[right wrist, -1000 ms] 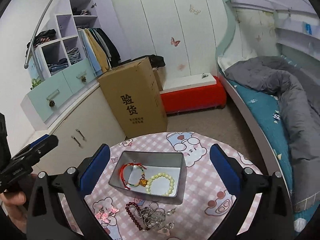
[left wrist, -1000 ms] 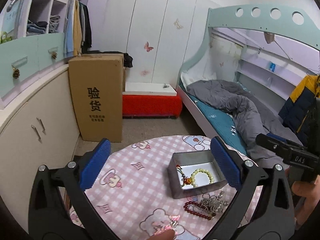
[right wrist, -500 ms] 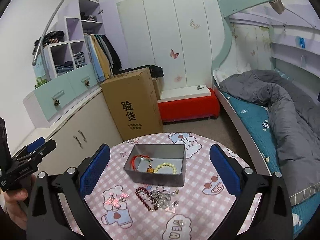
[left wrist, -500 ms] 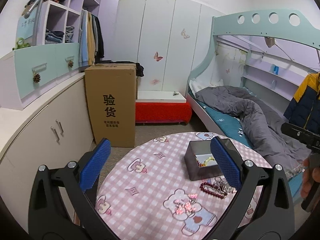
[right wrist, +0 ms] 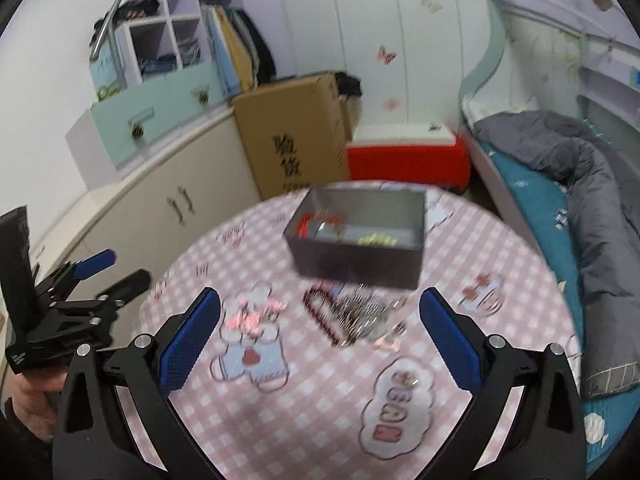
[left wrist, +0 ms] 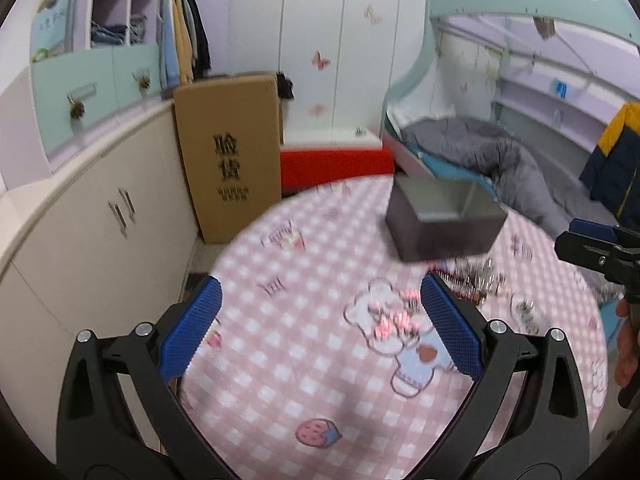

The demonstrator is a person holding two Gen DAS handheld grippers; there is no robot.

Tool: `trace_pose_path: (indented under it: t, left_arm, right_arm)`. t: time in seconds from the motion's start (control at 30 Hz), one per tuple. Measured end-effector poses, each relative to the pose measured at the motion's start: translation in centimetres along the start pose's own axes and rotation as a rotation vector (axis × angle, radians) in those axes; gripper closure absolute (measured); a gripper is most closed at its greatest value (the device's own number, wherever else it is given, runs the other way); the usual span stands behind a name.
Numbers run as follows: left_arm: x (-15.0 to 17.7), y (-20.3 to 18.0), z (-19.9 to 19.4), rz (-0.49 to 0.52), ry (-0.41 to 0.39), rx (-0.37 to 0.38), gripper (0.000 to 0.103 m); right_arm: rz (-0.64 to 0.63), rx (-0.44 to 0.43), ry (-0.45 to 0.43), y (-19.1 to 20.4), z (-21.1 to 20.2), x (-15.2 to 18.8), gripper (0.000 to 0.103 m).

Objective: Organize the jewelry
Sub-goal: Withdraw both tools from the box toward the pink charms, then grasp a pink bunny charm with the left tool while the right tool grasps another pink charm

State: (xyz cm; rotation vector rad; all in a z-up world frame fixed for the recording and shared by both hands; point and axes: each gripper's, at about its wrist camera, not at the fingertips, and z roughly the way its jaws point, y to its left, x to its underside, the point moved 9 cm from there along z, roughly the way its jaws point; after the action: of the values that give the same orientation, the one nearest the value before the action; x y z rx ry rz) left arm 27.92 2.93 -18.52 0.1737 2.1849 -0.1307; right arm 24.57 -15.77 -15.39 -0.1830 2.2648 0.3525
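Note:
A grey metal box [right wrist: 356, 240] stands at the far side of the round table [right wrist: 304, 412]; a red cord bracelet [right wrist: 308, 222] and pale beads [right wrist: 376, 240] lie inside. In front of it lie a dark red bead bracelet [right wrist: 320, 316], a silver chain pile [right wrist: 364, 316] and a pink hair clip [right wrist: 252, 316]. The box [left wrist: 444, 220], silver pile [left wrist: 476, 280] and pink clip [left wrist: 396, 320] also show in the left wrist view. My left gripper [left wrist: 320, 324] and right gripper [right wrist: 320, 336] are open, empty, held above the table's near side.
A tall cardboard box [left wrist: 230, 152] stands on the floor beyond the table by beige cabinets [left wrist: 92, 216]. A red bench [right wrist: 408, 160] and a bunk bed with a grey duvet [right wrist: 580, 168] lie to the right. The table's checked cloth has cartoon prints.
Both grippers have dropped lower and closer to the table, so the box and jewelry look bigger. The views are blurred by motion. Nothing was picked up.

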Motion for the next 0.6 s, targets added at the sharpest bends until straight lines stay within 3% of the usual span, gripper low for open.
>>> trace_pose_path:
  t: [0.27,0.53,0.6]
  left_arm:
    - [3.5,-1.0,4.2,0.024,0.116,0.001,0.007]
    - [4.9,-2.5,7.3,0.110,0.194,0.013,0.015]
    - [5.2,-3.0,7.9,0.134,0.216,0.023,0.023]
  right_arm:
    - [-0.003,-0.018,0.087,0.5,2.6,2.9,0.007]
    - [-0.038,-0.045,0.153,1.6,5.2,5.1,0.008]
    - [-0.055,-0.052,0.161,1.9,5.6,5.3,0.008]
